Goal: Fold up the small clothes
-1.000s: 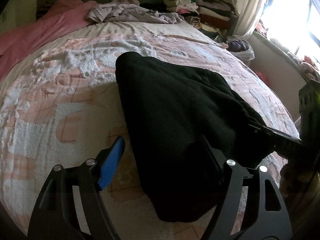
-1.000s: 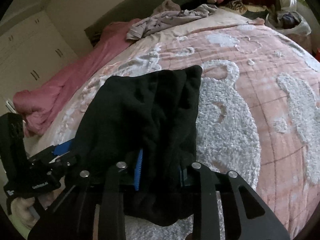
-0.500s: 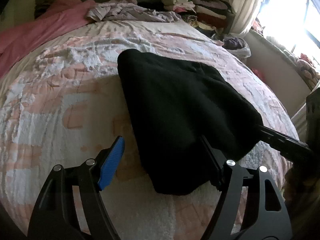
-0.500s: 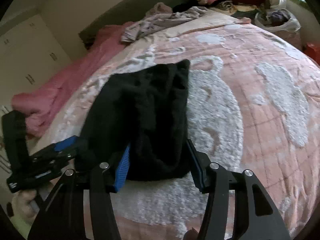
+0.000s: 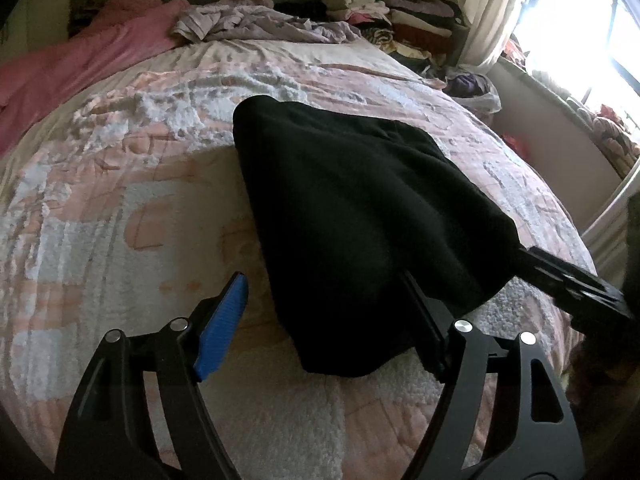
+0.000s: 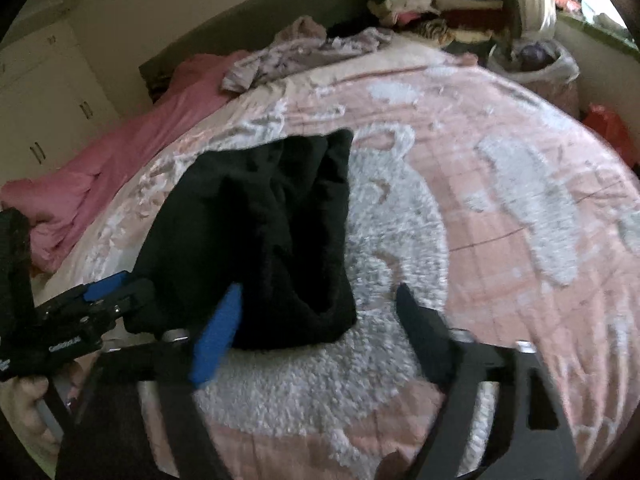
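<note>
A black fleece garment [image 5: 352,208] lies folded on the pink and white bedspread [image 5: 132,208]. In the left wrist view my left gripper [image 5: 323,280] stands open over the garment's near corner. Its blue pad is clear of the cloth and its other finger lies along the cloth's edge. In the right wrist view my right gripper [image 6: 320,288] has its jaws opening wide at the garment's [image 6: 256,232] near edge, with no pad pressing on it. One finger [image 5: 568,280] of the right gripper shows at the garment's right corner. The left gripper's fingers [image 6: 106,286] sit at its left edge.
A pink blanket [image 5: 80,68] and a crumpled lilac garment [image 5: 256,26] lie at the head of the bed. Stacked clothes [image 5: 392,12] stand at the far right corner beside a curtain and a bright window [image 5: 580,40]. White cupboards [image 6: 48,92] line the left wall.
The right gripper's jaws have spread and let go of the garment's near edge, and it has drawn back a little. The garment has settled flat on the bed. The left gripper has stayed put.
</note>
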The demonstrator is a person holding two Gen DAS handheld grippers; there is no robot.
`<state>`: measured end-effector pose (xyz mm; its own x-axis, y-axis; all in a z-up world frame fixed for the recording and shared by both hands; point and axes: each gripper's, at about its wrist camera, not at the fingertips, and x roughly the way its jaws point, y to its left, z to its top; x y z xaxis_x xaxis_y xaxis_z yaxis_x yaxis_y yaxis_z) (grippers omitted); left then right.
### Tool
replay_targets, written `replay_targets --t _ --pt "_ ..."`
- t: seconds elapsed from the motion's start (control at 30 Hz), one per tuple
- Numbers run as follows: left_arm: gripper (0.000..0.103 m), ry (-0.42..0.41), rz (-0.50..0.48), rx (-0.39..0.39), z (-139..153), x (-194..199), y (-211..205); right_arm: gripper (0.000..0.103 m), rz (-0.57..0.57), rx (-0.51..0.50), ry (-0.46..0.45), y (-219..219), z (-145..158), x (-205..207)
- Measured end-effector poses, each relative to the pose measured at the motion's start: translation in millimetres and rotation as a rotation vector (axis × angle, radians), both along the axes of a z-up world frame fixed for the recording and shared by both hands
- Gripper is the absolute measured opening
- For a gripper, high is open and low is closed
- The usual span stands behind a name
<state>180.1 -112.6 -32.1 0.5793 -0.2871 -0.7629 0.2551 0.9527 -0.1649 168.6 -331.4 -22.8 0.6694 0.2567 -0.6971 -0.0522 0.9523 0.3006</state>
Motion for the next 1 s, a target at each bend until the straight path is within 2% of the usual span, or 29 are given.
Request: replay_targets --t 0.1,0.17,0.33,0.4,0.47,0.7,1.0 --pt "0.068 -0.009 0.001 -0.002 5 -4 1 0.095 -0.019 0.014 -0.041 -7 11 -13" --pt "0.068 -0.025 0.002 -0.006 12 -8 3 0.096 -0.029 0.023 -0.069 -11 20 -23" --pt "0.080 -0.065 0.001 -0.013 30 -21 6 0.098 -0.011 0.007 -0.118 -9 37 -47" --pt "0.090 -0.085 0.001 -0.009 37 -28 8 0.098 -0.003 -0.011 -0.135 -5 42 -56" --pt "0.093 -0.102 0.002 -0.006 43 -36 10 0.098 0.004 -0.028 -0.162 0 48 -67" --pt "0.093 -0.154 0.005 0.018 58 -63 21 0.098 0.015 -0.076 -0.255 15 65 -103" --pt "0.093 -0.196 0.026 0.029 63 -100 43 0.098 0.038 -0.118 -0.307 31 73 -127"
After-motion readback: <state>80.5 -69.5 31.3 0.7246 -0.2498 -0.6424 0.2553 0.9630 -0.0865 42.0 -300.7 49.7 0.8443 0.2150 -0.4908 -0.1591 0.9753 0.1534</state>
